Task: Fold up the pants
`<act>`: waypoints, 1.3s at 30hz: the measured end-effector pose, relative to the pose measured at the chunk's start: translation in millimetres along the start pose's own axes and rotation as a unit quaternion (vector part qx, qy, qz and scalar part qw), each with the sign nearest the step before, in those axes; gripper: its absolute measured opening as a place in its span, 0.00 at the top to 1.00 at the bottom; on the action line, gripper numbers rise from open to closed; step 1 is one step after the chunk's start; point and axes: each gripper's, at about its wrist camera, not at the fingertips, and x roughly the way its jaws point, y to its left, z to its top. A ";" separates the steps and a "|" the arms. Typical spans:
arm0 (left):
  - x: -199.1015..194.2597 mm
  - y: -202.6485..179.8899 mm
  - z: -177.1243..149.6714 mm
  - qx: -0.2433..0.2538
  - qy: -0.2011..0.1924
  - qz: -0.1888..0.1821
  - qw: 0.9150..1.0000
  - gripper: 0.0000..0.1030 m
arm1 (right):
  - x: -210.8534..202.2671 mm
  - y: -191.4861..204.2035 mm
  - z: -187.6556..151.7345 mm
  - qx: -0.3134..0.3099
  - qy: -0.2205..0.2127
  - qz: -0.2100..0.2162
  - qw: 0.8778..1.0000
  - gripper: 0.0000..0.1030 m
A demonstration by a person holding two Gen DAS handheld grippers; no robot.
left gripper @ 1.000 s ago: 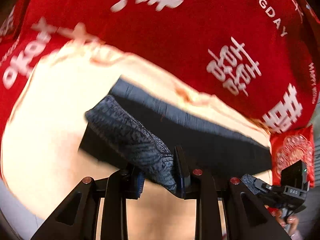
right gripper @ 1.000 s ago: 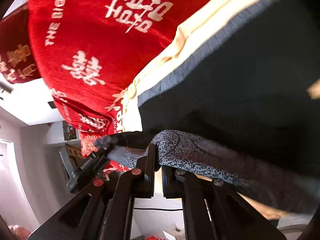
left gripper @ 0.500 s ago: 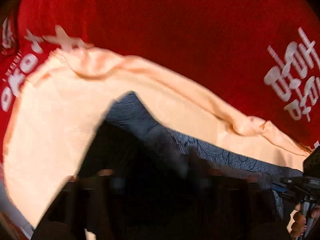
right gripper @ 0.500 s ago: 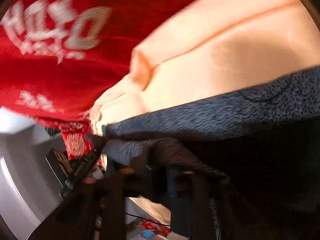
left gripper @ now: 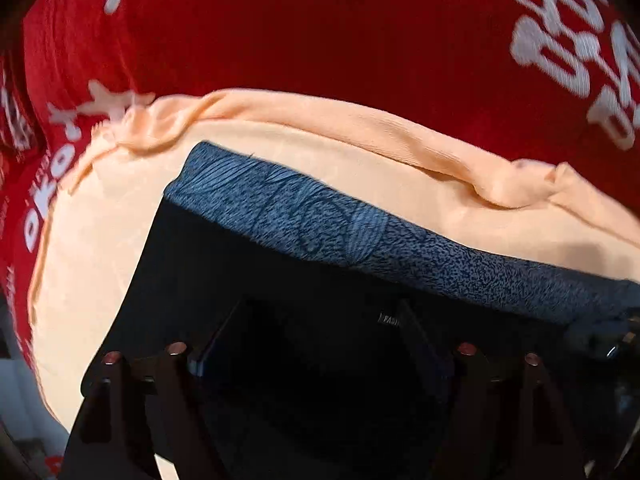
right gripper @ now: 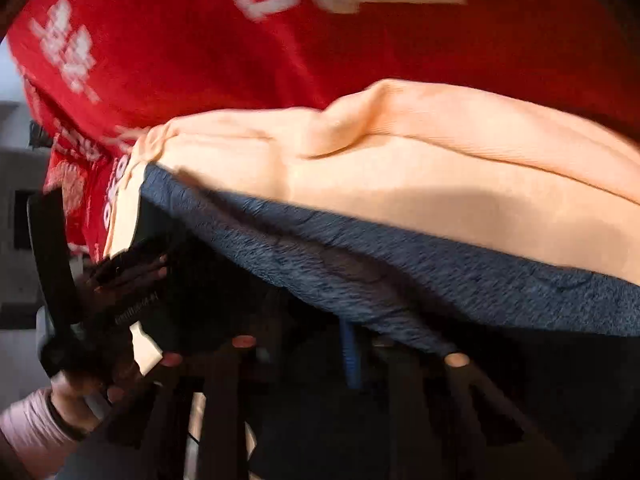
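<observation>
**Pants laid flat ahead of both tongs**

My left gripper (left gripper: pixel 320 320) stood spread wide over the dark pants (left gripper: pixel 320 228), their blue edge just ahead on one peach cloth (left gripper: pixel 400 184), red blanket (left gripper: pixel 320 40) beyond. My right gripper (right gripper: pixel 352 344) lay blurred under fabric; I couldn't tell its state. Only that view showed my left hand (right gripper: pixel 72 384).
</observation>
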 end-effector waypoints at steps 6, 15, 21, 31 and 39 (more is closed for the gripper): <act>-14.2 2.4 -1.3 0.005 0.022 0.002 1.000 0.19 | -52.4 -31.7 -25.7 0.050 -0.046 0.055 0.996 0.55; -57.5 -27.0 -52.9 0.031 0.044 -0.013 0.998 0.19 | -125.4 -87.7 -119.8 0.133 -0.093 0.045 0.986 0.45; -76.8 -74.1 -86.3 0.093 0.045 -0.061 0.993 0.19 | -163.2 -130.9 -212.1 0.210 -0.131 -0.010 0.969 0.45; -116.9 -146.1 -127.1 0.193 0.018 -0.156 0.968 0.19 | -186.6 -175.9 -392.7 0.364 -0.157 -0.087 0.914 0.45; -124.2 -202.9 -166.1 0.202 0.071 -0.236 0.948 0.19 | -171.4 -199.4 -441.3 0.390 -0.132 -0.118 0.903 0.45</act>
